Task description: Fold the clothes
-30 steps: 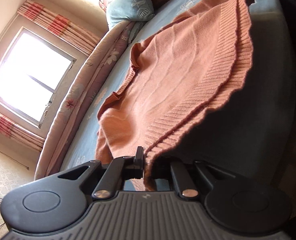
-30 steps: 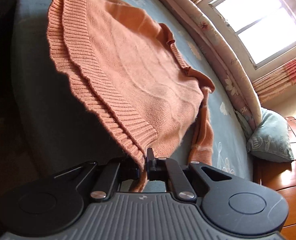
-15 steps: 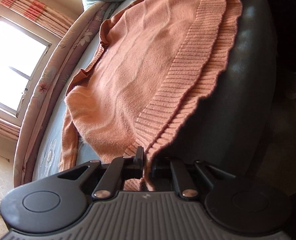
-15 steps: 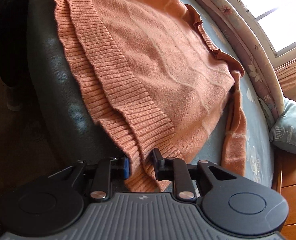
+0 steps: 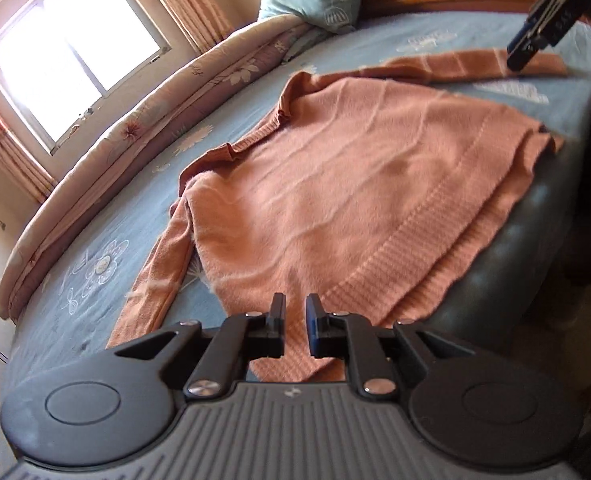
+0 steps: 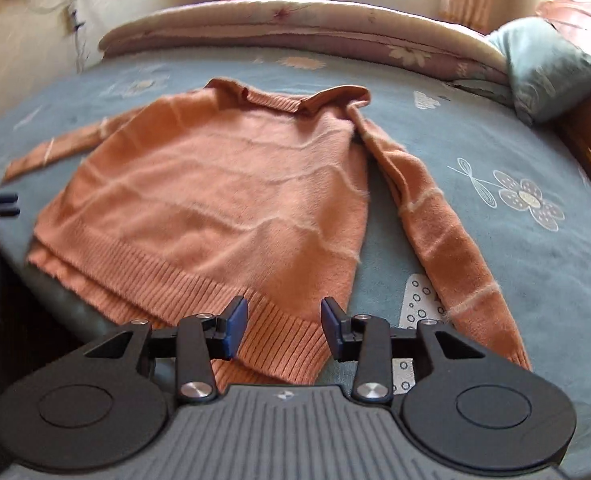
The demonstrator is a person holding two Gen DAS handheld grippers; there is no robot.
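The jaws of the right gripper (image 6: 282, 326) have just been opening and now stand moderately wide, with nothing pressed between the blue pads; the ribbed hem (image 6: 199, 280) that was pinched a second ago is seen lying flat beneath and beyond them. The jaws of the left gripper (image 5: 294, 322) have also been parted, though only to a narrow gap, and no cloth is caught in it; the corner of hem once clamped there has been let go.

Outward from the jaws, the orange sweater (image 6: 223, 196) is spread face-up on the blue bedsheet (image 6: 495, 140), no longer held taut above the mattress as it was earlier. In the right wrist view the collar is found at twelve o'clock, one sleeve (image 6: 439, 240) trails toward four o'clock, and the other runs off toward nine o'clock. The hem slightly overhangs the bed edge at seven o'clock. A rolled quilt (image 6: 295, 24) and a pillow (image 6: 551, 68) lie at the far side.

The laying-out step is judged complete; the folding itself, probably starting with a sleeve, has not yet been begun.
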